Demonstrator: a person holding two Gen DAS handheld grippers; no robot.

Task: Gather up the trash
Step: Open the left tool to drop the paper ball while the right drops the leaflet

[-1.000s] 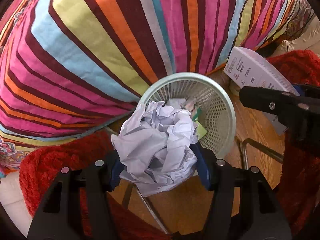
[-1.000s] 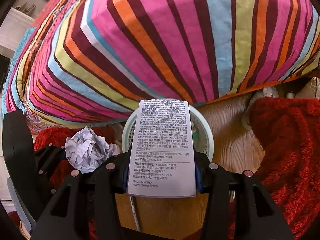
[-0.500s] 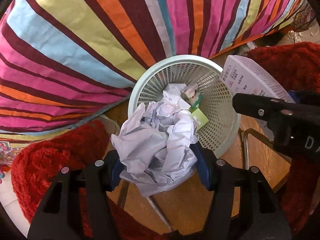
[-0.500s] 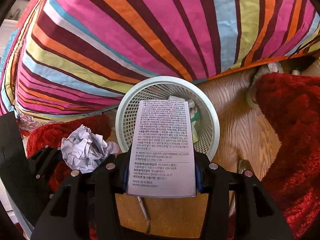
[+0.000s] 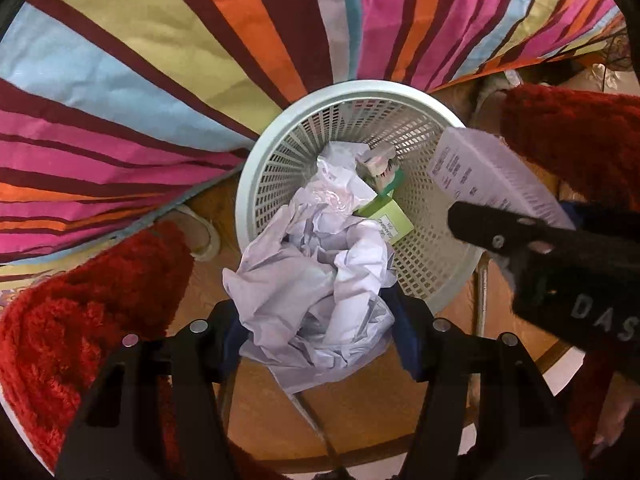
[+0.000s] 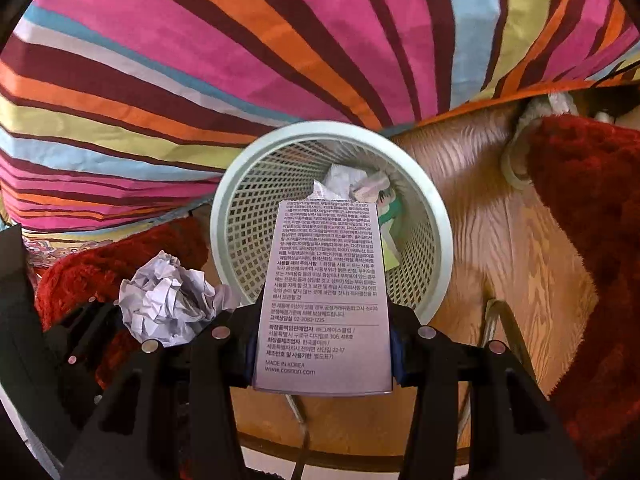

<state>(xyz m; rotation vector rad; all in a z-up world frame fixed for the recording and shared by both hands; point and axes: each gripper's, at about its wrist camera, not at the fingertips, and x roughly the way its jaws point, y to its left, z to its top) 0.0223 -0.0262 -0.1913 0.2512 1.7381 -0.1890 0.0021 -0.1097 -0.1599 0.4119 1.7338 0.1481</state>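
Note:
A pale green mesh waste basket (image 5: 420, 128) (image 6: 432, 208) stands on the wooden floor against a striped quilt. It holds crumpled paper and a green package (image 5: 386, 216). My left gripper (image 5: 320, 320) is shut on a ball of crumpled white paper (image 5: 316, 292), held just above the basket's near rim; the ball also shows in the right wrist view (image 6: 168, 296). My right gripper (image 6: 322, 340) is shut on a flat white box with printed text (image 6: 324, 288), whose far end reaches over the basket mouth. The box also shows in the left wrist view (image 5: 488, 176).
The striped quilt (image 5: 200, 60) (image 6: 240, 60) bulges over the far side of the basket. Red shaggy rugs (image 5: 80, 300) (image 6: 592, 240) lie left and right. A metal chair frame (image 6: 504, 320) stands on the floor right of the basket.
Both grippers have moved forward and down toward the basket, which now looks larger and closer. The box end has come over the basket mouth. Both grips are unchanged.

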